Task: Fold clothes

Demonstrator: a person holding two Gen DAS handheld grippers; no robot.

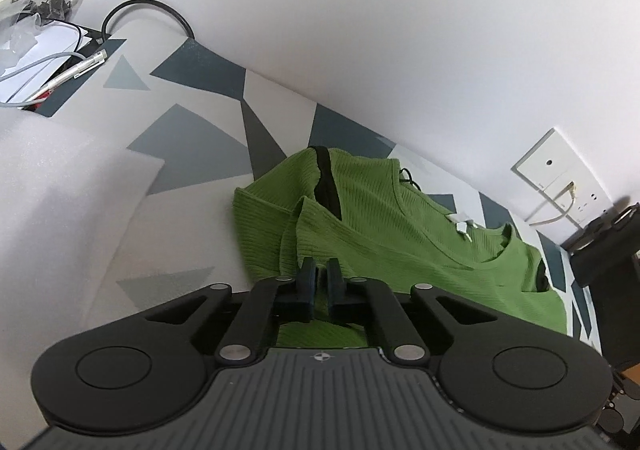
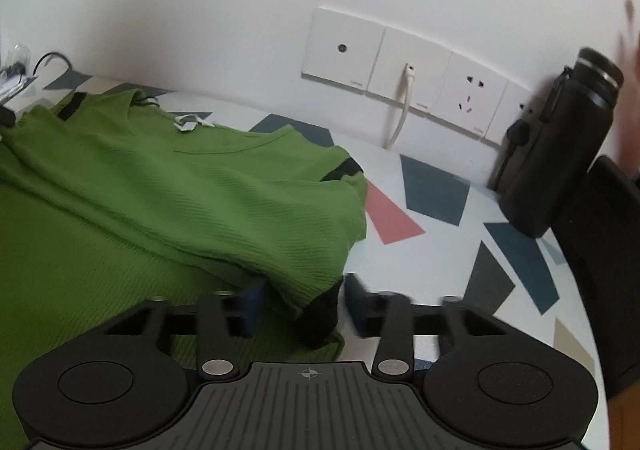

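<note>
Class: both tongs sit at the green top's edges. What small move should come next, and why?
Probably close the right tongs fully on the black-cuffed sleeve between them: the left tongs already pinch the green top, so both sides could then lift together.

Ribbed knit green shirt (image 2: 168, 185); smooth patterned tabletop (image 2: 448, 250); matt black bottle (image 2: 560, 137), perhaps metal; foam-like white sheet (image 1: 60, 185).

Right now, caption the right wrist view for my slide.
Right gripper straddling the black-cuffed sleeve of a green ribbed top on a patterned table.
</note>
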